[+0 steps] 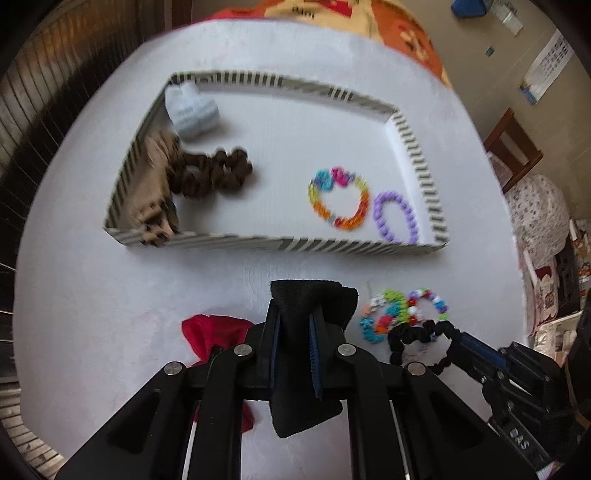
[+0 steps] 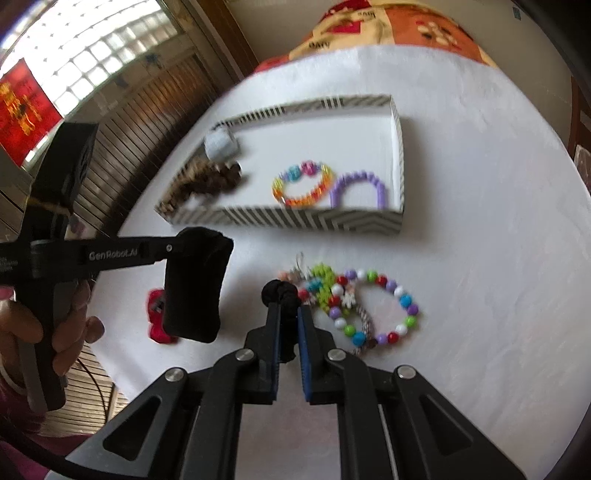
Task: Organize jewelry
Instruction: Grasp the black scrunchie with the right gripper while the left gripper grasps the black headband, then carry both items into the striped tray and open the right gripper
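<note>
A striped tray [image 1: 258, 242] [image 2: 295, 218] holds a brown scrunchie [image 1: 214, 171], a tan cloth [image 1: 151, 184], a pale blue roll [image 1: 192, 110], a rainbow bracelet [image 1: 340, 197] [image 2: 303, 182] and a purple bracelet [image 1: 395, 216] [image 2: 360, 186]. My left gripper [image 1: 297, 325] [image 2: 195, 288] is shut on a black cloth pouch [image 1: 314, 299], held above the table. My right gripper [image 2: 288, 314] [image 1: 458, 341] is shut on a black scrunchie [image 2: 282, 295] [image 1: 421, 339]. Beaded bracelets [image 2: 373, 306] [image 1: 406, 310] lie on the table just right of it.
A red cloth item [image 1: 210, 332] [image 2: 159, 317] lies on the white table [image 1: 110, 295] under my left gripper. A patterned blanket [image 1: 388, 22] lies beyond the table's far edge. A wooden chair [image 1: 513, 144] stands at the right.
</note>
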Motion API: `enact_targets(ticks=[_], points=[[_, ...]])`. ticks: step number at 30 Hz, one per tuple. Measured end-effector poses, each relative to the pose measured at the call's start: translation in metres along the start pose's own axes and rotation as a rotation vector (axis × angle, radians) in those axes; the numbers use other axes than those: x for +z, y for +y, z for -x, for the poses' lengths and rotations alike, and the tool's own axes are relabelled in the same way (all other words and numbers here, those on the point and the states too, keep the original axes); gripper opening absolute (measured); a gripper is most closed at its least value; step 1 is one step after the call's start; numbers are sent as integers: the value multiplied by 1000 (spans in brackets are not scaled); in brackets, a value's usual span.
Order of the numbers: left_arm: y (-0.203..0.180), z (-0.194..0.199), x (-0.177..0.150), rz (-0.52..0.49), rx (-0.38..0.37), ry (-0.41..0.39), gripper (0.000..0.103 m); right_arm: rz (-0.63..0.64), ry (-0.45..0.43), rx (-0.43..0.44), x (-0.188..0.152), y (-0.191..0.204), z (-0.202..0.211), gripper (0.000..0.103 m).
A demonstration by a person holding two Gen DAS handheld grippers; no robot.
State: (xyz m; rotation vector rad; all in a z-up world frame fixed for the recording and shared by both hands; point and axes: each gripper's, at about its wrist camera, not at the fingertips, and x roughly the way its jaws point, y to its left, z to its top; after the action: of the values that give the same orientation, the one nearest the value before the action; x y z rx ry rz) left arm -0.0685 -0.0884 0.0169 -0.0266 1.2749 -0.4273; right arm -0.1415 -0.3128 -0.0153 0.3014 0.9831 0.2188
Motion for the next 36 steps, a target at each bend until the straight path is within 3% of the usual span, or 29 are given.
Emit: enact_targets(ticks=[6,16,36], points=[[-4,35,20,-4,-8,-89,5,19,-54,-12,25,3,16,9],[11,52,53,32,58,-167,5,42,-103,-35,64,2,28,9],[19,25,91,47,90,-141,5,57,-67,-63,106,-7,-4,9]])
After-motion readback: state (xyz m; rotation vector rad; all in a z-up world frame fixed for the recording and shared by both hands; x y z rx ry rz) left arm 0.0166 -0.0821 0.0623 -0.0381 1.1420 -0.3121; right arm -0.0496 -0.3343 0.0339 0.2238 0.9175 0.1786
